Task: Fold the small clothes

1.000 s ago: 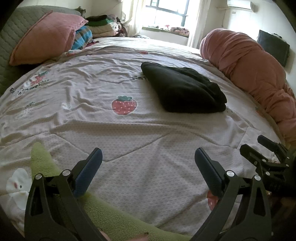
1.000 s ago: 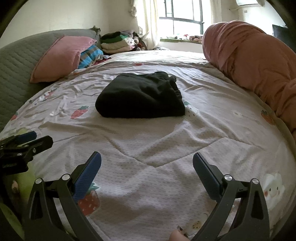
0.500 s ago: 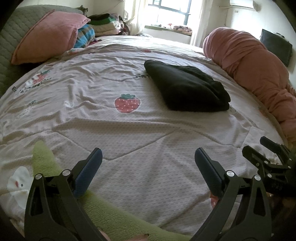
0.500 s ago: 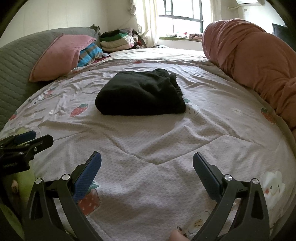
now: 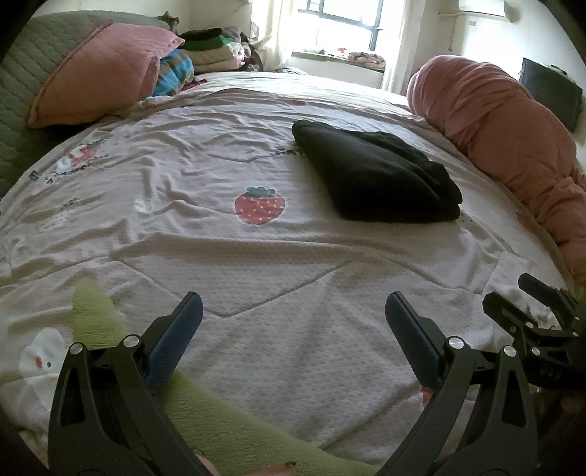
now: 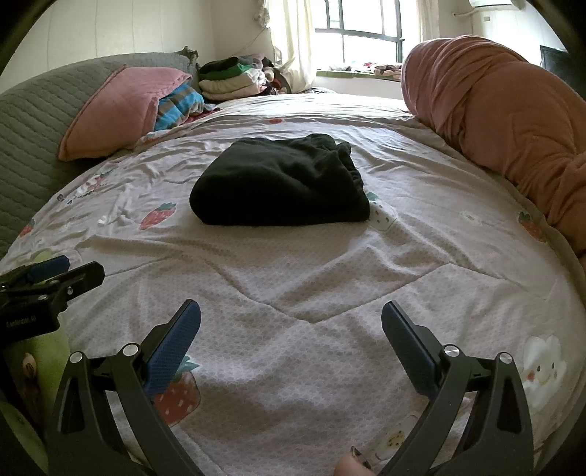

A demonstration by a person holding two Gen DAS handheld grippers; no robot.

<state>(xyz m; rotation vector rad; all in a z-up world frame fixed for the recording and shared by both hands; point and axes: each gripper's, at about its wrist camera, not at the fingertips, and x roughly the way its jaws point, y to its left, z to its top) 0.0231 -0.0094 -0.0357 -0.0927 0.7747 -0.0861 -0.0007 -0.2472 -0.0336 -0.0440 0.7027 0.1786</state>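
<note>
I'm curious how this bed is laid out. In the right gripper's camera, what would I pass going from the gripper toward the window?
Right gripper → bare sheet → folded black garment → clothes stack → window.

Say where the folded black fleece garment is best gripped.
Probably the folded black fleece garment is best gripped at its thick near fold edge, coming low from the front with the open right gripper; the far side shows loose gathered layers.

Folded garment mid-bed, pillow left, rolled duvet right
</note>
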